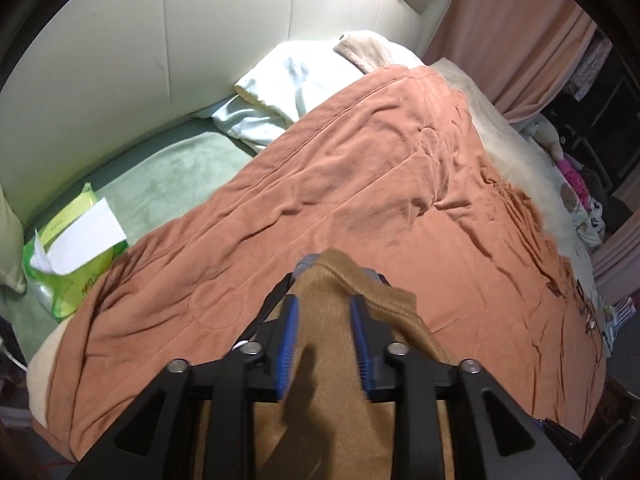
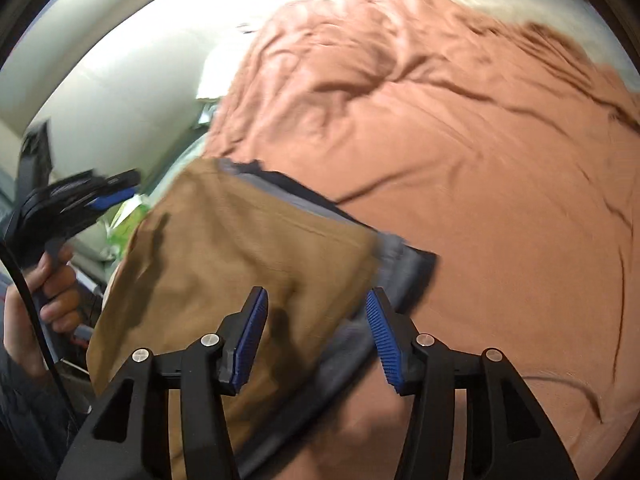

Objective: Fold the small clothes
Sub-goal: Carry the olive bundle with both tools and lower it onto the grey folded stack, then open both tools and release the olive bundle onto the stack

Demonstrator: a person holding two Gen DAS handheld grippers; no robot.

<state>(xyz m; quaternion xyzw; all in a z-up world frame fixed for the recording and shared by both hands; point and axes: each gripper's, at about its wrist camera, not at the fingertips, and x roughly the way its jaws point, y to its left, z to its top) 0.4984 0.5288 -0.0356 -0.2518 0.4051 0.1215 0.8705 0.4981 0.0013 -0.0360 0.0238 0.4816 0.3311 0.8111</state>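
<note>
A small brown garment (image 1: 332, 280) with a grey waistband (image 2: 404, 264) is spread over the orange blanket (image 1: 360, 160) near the bed's front edge. In the left wrist view it shows through the gap between my left gripper's (image 1: 325, 300) blue pads, which stand partly apart and do not pinch it. In the right wrist view the garment (image 2: 248, 248) is blurred and reaches between the wide-open fingers of my right gripper (image 2: 317, 292). My left gripper (image 2: 120, 190) hangs to the garment's left, held by a hand (image 2: 52, 288), clear of the cloth.
A green tissue pack (image 1: 68, 264) lies on the green sheet at the left. A white pillow (image 1: 288, 80) rests against the cream headboard (image 1: 160, 40). Toys and small clothes (image 1: 576, 184) pile at the bed's right edge. The orange blanket (image 2: 480, 160) is wrinkled.
</note>
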